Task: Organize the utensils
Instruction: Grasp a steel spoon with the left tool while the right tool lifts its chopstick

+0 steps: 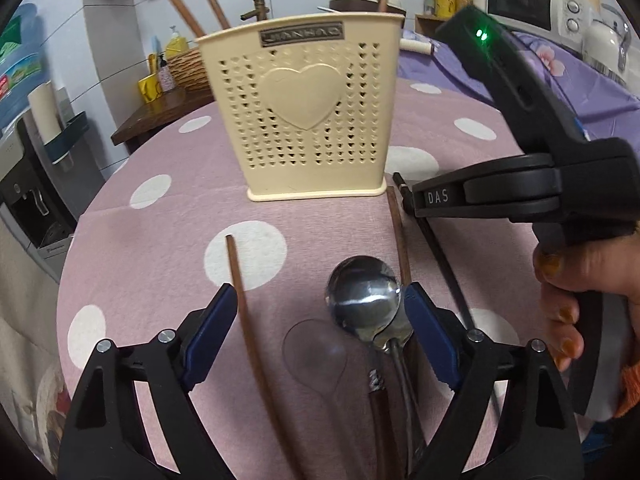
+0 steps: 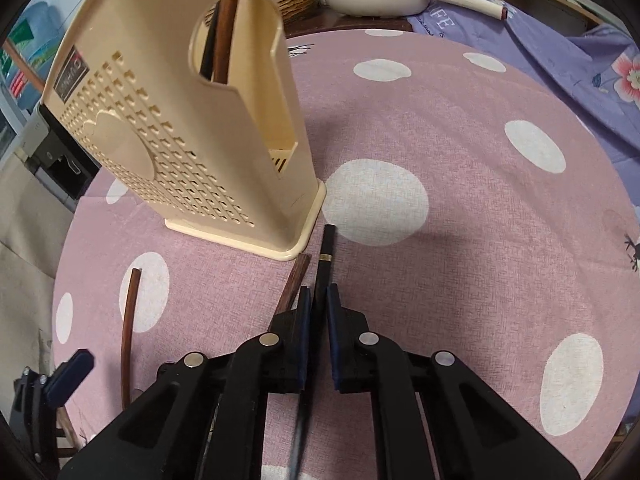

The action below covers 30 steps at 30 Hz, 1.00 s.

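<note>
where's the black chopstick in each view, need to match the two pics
Left wrist: black chopstick on the right, running diagonally from the right tongs toward the bottom edge.
Right wrist: centre, black chopstick clamped between the right tongs, tip pointing up at the holder's corner.
Shared landmark: cream utensil holder with the heart, beside the chopstick's tip.

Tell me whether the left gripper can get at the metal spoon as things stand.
Probably yes. The left gripper is open, and the spoon bowl lies uncovered between its fingers on the tablecloth. A brown chopstick also lies between them and might get caught.
</note>
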### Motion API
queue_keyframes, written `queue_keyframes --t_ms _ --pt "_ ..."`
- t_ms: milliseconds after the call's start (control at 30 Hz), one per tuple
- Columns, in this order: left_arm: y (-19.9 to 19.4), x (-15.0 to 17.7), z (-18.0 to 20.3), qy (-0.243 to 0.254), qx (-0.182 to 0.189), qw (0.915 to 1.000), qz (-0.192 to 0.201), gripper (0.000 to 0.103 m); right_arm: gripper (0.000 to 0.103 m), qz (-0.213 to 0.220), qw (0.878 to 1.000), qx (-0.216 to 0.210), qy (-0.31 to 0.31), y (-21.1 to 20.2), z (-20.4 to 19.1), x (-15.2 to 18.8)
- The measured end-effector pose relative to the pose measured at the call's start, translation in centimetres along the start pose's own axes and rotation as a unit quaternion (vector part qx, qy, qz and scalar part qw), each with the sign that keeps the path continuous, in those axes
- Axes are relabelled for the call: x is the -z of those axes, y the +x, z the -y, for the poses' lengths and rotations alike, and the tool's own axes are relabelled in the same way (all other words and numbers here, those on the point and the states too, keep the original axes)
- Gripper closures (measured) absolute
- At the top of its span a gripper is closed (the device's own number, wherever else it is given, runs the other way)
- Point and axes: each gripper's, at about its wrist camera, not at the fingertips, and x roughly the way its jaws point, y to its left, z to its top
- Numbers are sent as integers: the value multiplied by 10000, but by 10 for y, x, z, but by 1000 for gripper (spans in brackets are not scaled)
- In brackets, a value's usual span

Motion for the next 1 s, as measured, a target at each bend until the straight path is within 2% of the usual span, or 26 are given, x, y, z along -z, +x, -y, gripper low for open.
queue_keyframes --t_ms 200,300,467,567,800,1000 --pt "18 -8 18 159 -53 9997 -195 20 95 74 9998 -43 203 -3 15 -1" --pt "27 -8 25 115 -12 9994 -314 29 95 141 9996 -40 224 -8 19 1" --pt "37 -9 32 44 -11 9992 -407 49 95 262 9995 -73 171 -15 22 4" --pt "38 -10 34 -12 94 9989 -460 58 95 283 9994 -126 181 -18 25 5" --pt "31 -9 32 -92 162 9989 -435 58 95 399 9988 -226 166 -25 27 7" --pt "6 -15 17 -351 540 9979 -72 58 95 811 9953 -531 15 -53 23 13"
